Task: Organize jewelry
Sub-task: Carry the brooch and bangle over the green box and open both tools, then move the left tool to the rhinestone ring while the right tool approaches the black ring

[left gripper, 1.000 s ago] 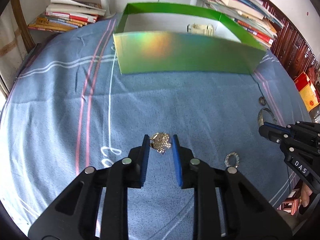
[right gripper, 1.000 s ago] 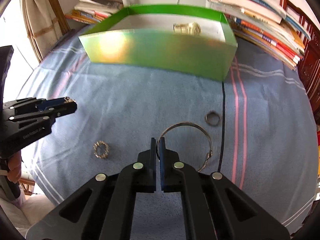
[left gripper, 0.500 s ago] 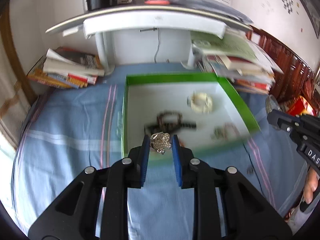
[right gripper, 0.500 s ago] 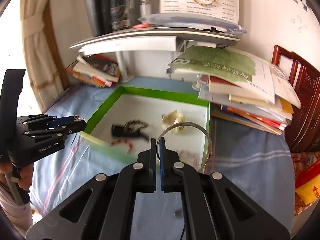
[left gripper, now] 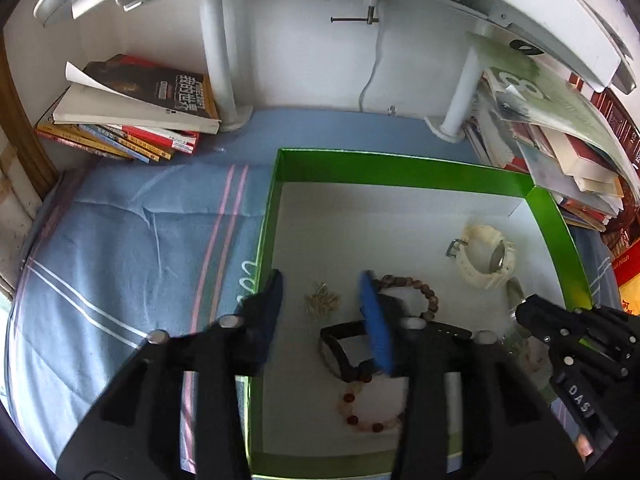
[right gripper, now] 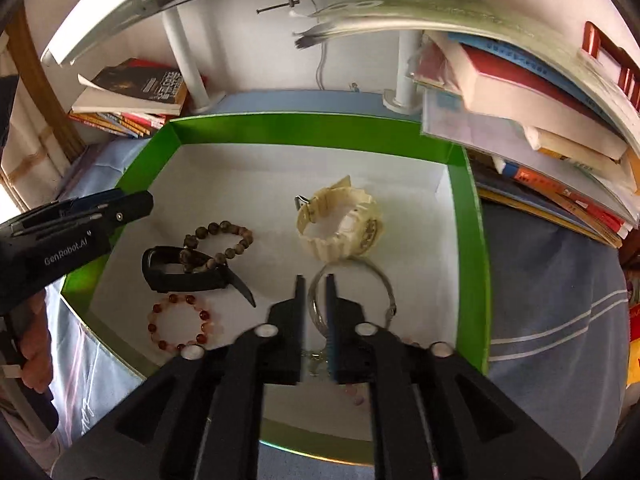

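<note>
A green box (left gripper: 400,168) with a white floor holds a cream watch (left gripper: 484,256), a wooden bead bracelet (left gripper: 416,284), a black band (left gripper: 340,344) and a red bead bracelet (left gripper: 372,420). Over its left part my left gripper (left gripper: 320,292) is opening its jaws. A silver brooch (left gripper: 322,302), blurred, shows loose in the gap with no pad on it. My right gripper (right gripper: 314,292) hangs over the box (right gripper: 312,132), its jaws opening too. The silver bangle (right gripper: 390,294) passes between them, pads off it. The cream watch (right gripper: 340,228) lies just beyond.
Book stacks lie at the back left (left gripper: 132,116) and back right (right gripper: 540,128) of the blue striped cloth (left gripper: 120,248). White shelf posts (left gripper: 218,48) stand behind the box under a low white shelf. A hand (right gripper: 34,344) holds the left gripper.
Both grippers moved from the cloth up and forward over the box. The left jaws have spread and let the brooch go. The right jaws have parted from the bangle.
</note>
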A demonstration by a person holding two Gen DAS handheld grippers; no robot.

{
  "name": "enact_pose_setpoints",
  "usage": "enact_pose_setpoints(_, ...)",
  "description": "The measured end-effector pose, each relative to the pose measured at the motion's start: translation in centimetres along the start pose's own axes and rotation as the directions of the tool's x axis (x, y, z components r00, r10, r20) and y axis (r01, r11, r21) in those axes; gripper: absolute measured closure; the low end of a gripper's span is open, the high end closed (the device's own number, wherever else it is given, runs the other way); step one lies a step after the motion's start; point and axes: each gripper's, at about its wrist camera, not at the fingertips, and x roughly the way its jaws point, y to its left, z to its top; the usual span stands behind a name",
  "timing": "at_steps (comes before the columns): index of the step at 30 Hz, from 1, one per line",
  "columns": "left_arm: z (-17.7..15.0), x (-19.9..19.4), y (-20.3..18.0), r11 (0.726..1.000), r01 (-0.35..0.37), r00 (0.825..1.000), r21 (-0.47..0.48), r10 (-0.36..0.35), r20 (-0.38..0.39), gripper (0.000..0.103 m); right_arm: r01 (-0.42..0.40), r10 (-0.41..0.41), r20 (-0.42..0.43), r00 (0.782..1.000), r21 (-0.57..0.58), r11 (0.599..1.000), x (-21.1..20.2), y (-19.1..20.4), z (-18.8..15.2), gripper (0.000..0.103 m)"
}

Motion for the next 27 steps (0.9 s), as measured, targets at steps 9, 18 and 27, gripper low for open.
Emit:
enact_pose_setpoints(9,-3.7,-6.5,-1.9,0.996,-0.032,0.995,0.077,0.025,0.094,0.025,-0.032,0.022,0.144,0.989,0.07,0.997,-8.8,-2.6,-5.2,0.041)
enact_pose_setpoints(18,-12.5,-6.9,-4.7,0.986,0.034,0.999,0.162,-0.028,-0.037,0.021,-0.012,0.018,-0.034,0.999,0.166,0.986,-5.4,-5.1,-12.8,0.041)
enact_pose_setpoints(27,-17.4,-6.4,-5.2,0.982,0.067,0.99,0.176,-0.043,-0.137,0.018,-0.057,0.058,-0.063,0.996,0.022,0.998,-3.8,-1.3,-14.2,0.039)
